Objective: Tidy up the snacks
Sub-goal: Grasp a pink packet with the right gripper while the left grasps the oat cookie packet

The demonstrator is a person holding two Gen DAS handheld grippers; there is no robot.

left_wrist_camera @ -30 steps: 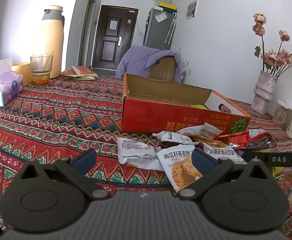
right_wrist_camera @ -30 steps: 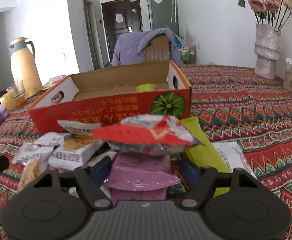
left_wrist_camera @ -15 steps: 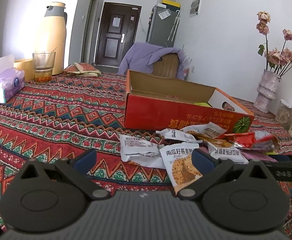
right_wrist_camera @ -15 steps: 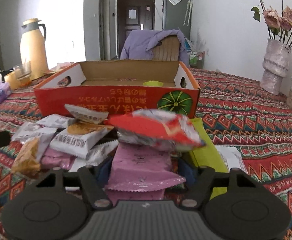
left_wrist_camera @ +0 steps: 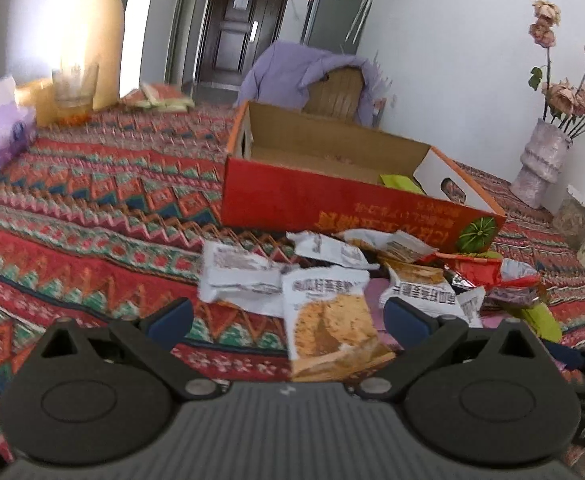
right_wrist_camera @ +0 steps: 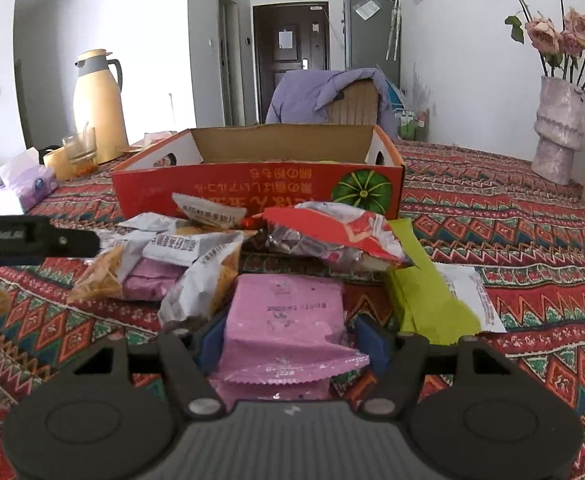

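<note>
Red zigzag-patterned tablecloth [right_wrist_camera: 512, 240] fills frame. Open red cardboard box [right_wrist_camera: 258, 192] sits centre, snack packets heaped just before it. Right gripper [right_wrist_camera: 288, 336] pinches pink foil snack packet [right_wrist_camera: 284, 320], lower centre. Left gripper [left_wrist_camera: 288, 316] spread wide, white-orange cracker packet [left_wrist_camera: 328, 320] between fingers, contact unclear.

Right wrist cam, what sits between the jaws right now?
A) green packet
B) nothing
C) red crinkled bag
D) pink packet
D: the pink packet lies between the blue pads of the right gripper, which stand close at both its sides; the red bag and green packet lie farther out on the tablecloth.
</note>
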